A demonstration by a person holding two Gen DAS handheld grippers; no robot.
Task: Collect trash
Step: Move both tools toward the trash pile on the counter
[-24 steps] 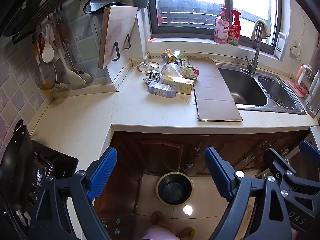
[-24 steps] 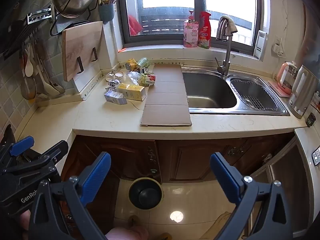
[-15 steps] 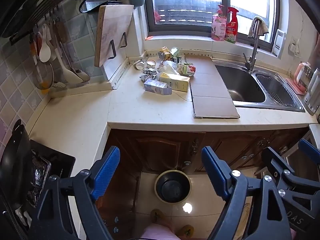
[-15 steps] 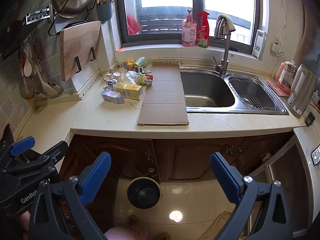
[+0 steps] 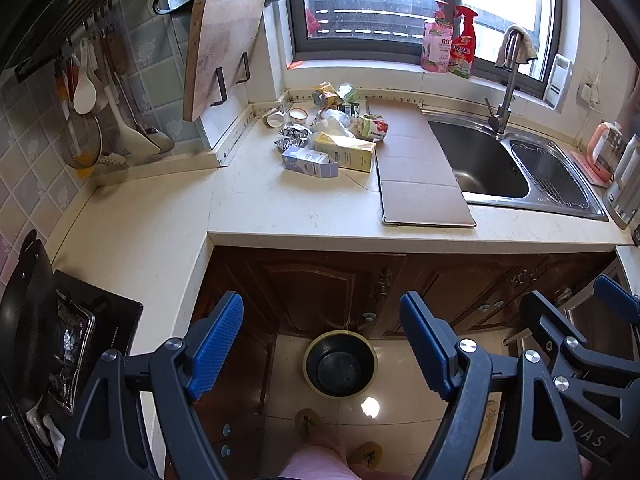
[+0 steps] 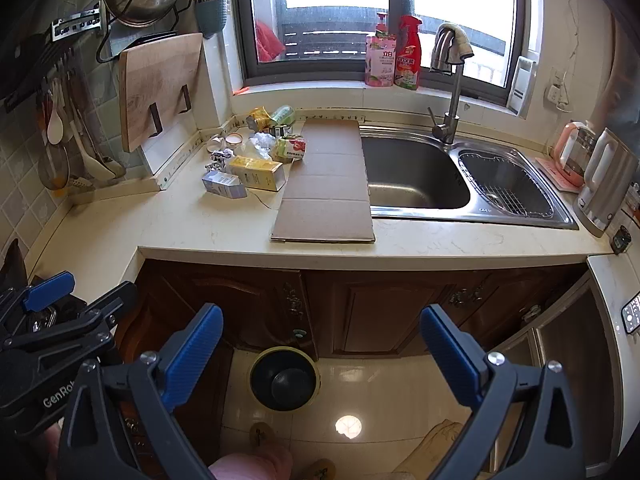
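A heap of trash lies at the back of the counter: a yellow carton (image 5: 346,152) (image 6: 258,172), a pale blue carton (image 5: 308,162) (image 6: 224,184), crumpled foil (image 5: 294,134), a green and red packet (image 5: 372,128) (image 6: 290,148) and wrappers. A flat cardboard sheet (image 5: 416,168) (image 6: 330,188) lies beside the sink. A black trash bin (image 5: 340,362) (image 6: 285,378) stands on the floor below. My left gripper (image 5: 322,340) is open and empty, well short of the counter. My right gripper (image 6: 320,344) is open and empty, level with it.
A steel double sink (image 6: 440,184) with a tap (image 6: 450,80) takes up the right of the counter. A cutting board (image 5: 222,52) leans on the wall. Bottles (image 6: 394,56) stand on the sill. A kettle (image 6: 604,184) and a wok (image 5: 24,320) sit at the edges.
Both grippers have drifted slightly; the counter sits a little lower and nearer in the views. Nothing was taken hold of and the jaws stay open.
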